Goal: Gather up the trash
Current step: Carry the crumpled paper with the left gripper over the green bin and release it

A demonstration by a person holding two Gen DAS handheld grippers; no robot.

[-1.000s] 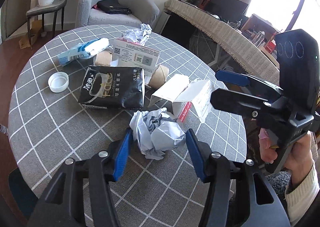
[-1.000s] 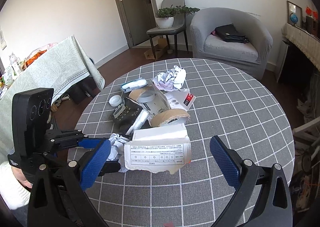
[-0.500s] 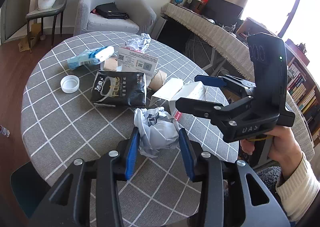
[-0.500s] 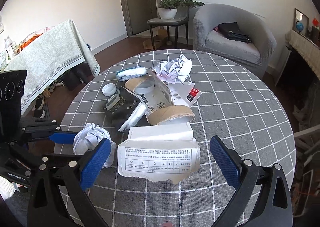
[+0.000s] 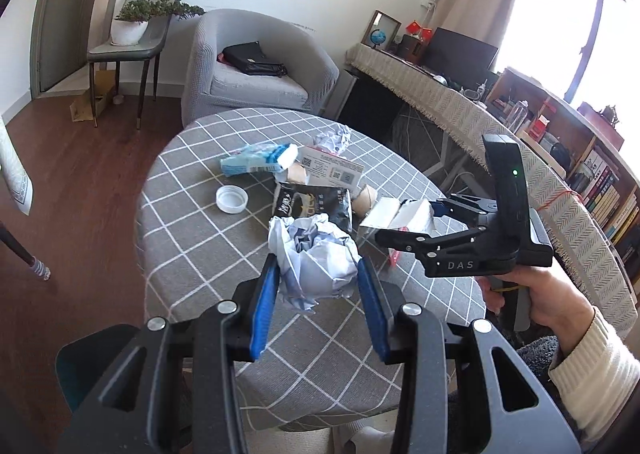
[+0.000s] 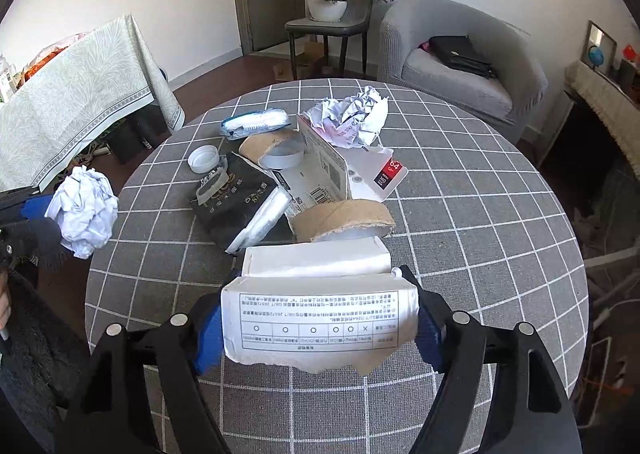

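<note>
My left gripper [image 5: 318, 278] is shut on a crumpled white paper ball [image 5: 314, 258] and holds it above the near edge of the round grey checked table [image 5: 192, 222]. The ball also shows at the left of the right wrist view [image 6: 86, 210]. My right gripper [image 6: 320, 318] is shut on a torn white carton [image 6: 320, 322], which also shows in the left wrist view [image 5: 404, 214]. Other trash lies on the table: a black packet [image 6: 236, 202], cardboard tape rolls [image 6: 344, 220], a white box [image 6: 348, 174], a second crumpled paper [image 6: 352, 116], a blue-white wrapper [image 6: 256, 122] and a white lid [image 6: 204, 158].
A grey armchair [image 6: 460, 54] with a black bag stands behind the table. A chair with a potted plant [image 6: 340, 2] is by the door. A cloth-covered table [image 6: 72, 94] stands to the left. A long sideboard [image 5: 460, 110] and bookshelf are on the right.
My left gripper closed on the paper ball and lifted it up and back from the table. My right gripper closed on the white carton.
</note>
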